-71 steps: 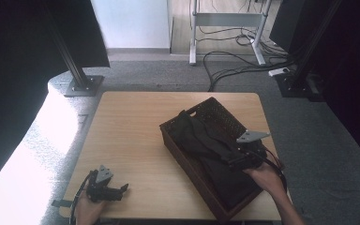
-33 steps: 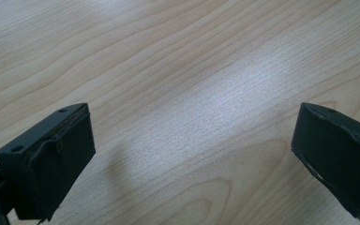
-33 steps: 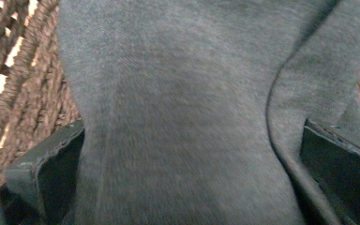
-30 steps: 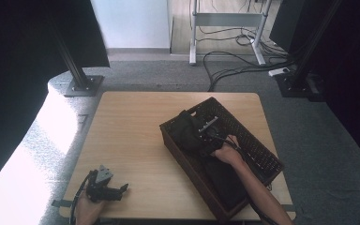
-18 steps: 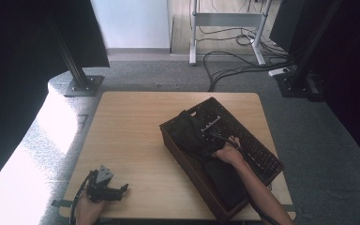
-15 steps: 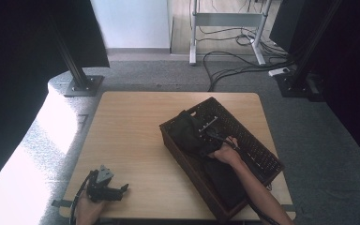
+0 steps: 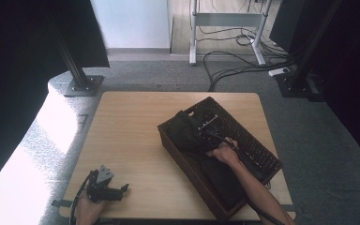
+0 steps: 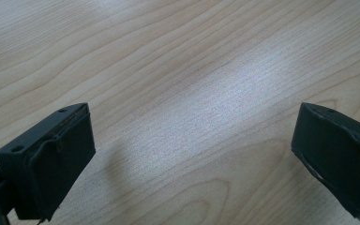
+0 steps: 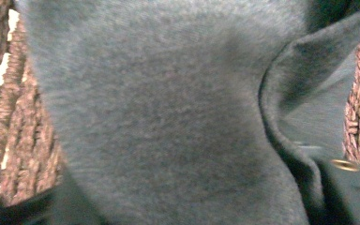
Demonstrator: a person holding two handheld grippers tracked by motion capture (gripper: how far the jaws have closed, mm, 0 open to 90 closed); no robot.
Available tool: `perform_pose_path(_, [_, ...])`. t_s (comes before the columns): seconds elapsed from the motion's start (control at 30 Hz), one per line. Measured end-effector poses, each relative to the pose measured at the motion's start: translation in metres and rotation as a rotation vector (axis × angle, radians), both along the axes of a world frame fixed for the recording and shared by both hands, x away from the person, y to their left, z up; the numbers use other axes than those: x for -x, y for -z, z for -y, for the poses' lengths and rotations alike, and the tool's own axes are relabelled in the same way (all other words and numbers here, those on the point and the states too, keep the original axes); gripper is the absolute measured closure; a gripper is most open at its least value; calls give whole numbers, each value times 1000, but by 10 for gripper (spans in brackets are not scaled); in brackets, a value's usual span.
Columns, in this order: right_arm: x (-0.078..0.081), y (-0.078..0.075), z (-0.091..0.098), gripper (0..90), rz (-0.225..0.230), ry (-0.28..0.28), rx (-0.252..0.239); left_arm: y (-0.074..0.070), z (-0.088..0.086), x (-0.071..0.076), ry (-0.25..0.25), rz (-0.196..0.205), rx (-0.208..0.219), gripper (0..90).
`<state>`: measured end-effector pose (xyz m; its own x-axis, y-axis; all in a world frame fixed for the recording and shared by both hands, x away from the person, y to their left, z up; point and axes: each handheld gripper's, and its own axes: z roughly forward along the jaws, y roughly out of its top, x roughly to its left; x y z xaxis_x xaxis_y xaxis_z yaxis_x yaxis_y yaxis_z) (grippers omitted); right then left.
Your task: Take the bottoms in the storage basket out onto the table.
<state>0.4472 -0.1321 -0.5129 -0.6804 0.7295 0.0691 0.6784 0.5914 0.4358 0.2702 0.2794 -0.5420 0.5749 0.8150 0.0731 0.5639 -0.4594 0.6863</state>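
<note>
A dark woven basket [image 7: 255, 143] lies slantwise on the right half of the wooden table [image 7: 131, 126], with a dark grey garment [image 7: 185, 133] heaped at its far-left end. My right gripper [image 7: 200, 130] reaches into that heap, and its jaws have just been closing. In the right gripper view the grey cloth [image 9: 159, 117] presses right up to the camera and hides the jaws, so a grip cannot be judged. The basket's weave [image 9: 9, 136] shows on both sides. My left gripper [image 7: 121, 190] rests at the table's front-left corner, open [image 8: 192, 159] over bare wood.
A brass eyelet [image 9: 344, 164] sits on the garment near the basket wall. More dark cloth fills the near end of the basket [image 7: 225, 183]. Beyond the table, cables [image 7: 234, 70] and a metal stand [image 7: 82, 84] are on the grey carpet.
My right hand has moved from the basket's right side to its far-left end, onto the heaped cloth, and has barely shifted in the last second. The left gripper has stayed still.
</note>
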Motion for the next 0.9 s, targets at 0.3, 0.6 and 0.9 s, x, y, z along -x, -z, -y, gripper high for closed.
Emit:
perform_pose_path(0.3, [11,-7,-1,616,67,-23,6,-1,-1,1,0,2,2,0])
perform_pose_path(0.6, [18,-15,5,639,119,8,-47,-2,-2,1,-7,11,3,1])
perform_pose_path(0.9, [24,-30,12,643,185,25,-135,-2,-2,1,-10,16,2,1])
